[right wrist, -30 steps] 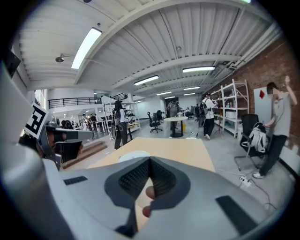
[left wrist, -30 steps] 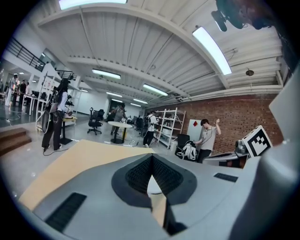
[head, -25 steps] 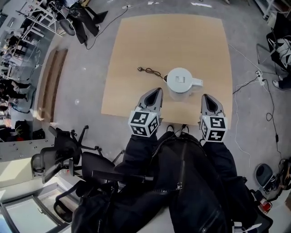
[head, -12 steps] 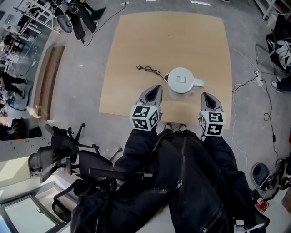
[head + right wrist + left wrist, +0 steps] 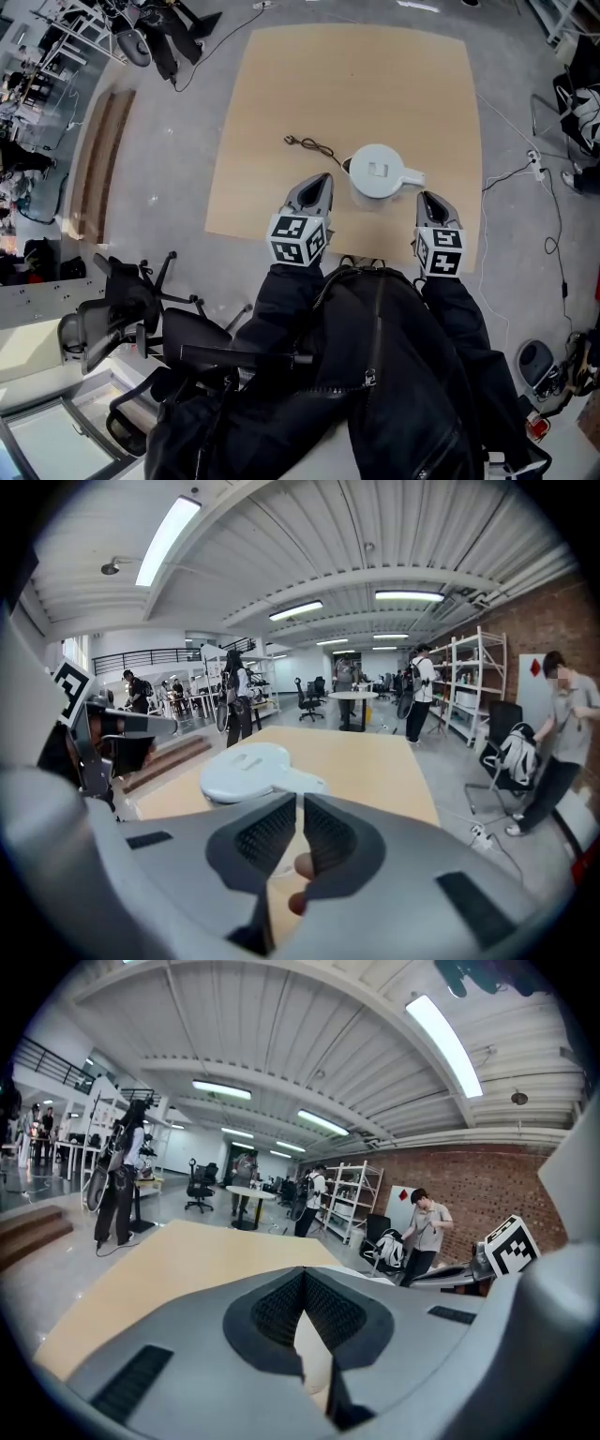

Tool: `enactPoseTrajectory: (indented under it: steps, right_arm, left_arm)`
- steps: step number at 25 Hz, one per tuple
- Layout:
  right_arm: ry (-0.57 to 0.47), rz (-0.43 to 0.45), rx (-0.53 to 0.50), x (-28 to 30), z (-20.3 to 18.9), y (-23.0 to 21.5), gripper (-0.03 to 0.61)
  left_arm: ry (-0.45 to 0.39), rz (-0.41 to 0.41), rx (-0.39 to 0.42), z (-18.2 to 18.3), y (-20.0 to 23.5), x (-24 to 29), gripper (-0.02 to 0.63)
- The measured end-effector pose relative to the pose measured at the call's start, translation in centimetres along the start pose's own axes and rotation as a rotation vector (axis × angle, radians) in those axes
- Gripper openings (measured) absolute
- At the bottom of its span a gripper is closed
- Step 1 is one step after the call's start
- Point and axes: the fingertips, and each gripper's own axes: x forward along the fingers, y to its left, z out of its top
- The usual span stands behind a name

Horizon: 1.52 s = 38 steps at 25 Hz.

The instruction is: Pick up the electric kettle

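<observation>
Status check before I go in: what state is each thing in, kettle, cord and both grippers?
Electric kettle: upright on the table, lid shut, untouched.
Power cord: lying loose on the table, plug end free.
Left gripper: shut, empty.
Right gripper: jaws have just been opening, narrow gap, nothing between them.

No text can be read (anywhere here).
</observation>
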Motion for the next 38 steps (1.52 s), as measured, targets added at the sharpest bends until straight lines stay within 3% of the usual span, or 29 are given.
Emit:
enactPoseTrajectory:
  steps: [15,38]
  right_arm:
    - [0.115,0.007,0.001,2.6,-3.0,-1.3,0.144]
    - [0.202,-0.048,-0.072,7.5,-4.5,-2.4,0.147]
  left_arm:
    - [0.009,0.018,-0.012,0.0,1.1,1.2,-0.002]
    - [0.003,0.084,-0.024,-0.2,2.9,0.9,-0.002]
